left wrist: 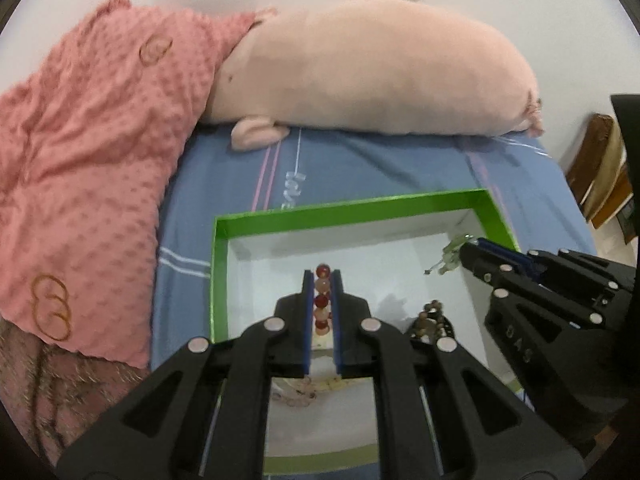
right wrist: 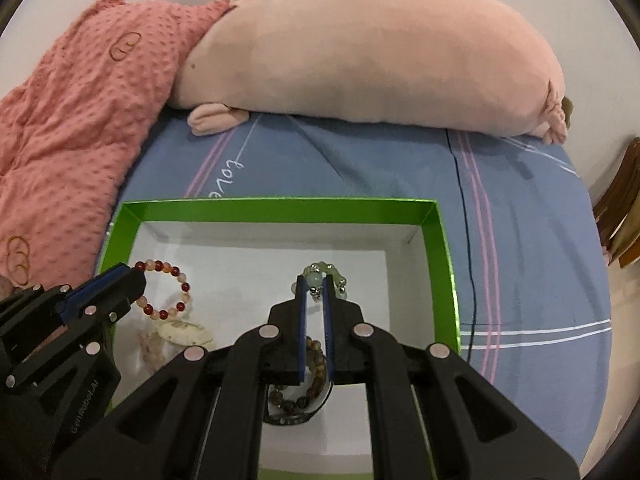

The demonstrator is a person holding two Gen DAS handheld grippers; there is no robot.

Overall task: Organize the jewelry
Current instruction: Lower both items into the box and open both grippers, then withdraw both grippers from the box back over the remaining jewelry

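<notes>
Green box (right wrist: pixel 444 264) with white floor set on blue bedsheet (right wrist: pixel 520 208), pink blanket (left wrist: pixel 92 152) to the left, pink plush pillow (right wrist: pixel 380 52) along the far side. Left gripper (left wrist: pixel 323 280) clamped nearly shut on red and pink bead bracelet (right wrist: pixel 174 272), held over left part of box. Right gripper (right wrist: pixel 315 284) clamped nearly shut on pale green bead bracelet (right wrist: pixel 320 270), held over right part of box. Brown bead bracelet (right wrist: pixel 316 360) lying on box floor near right gripper. Pale pink beaded piece (right wrist: pixel 150 346) and cream-coloured item (right wrist: pixel 186 332) lying on floor at near left.
</notes>
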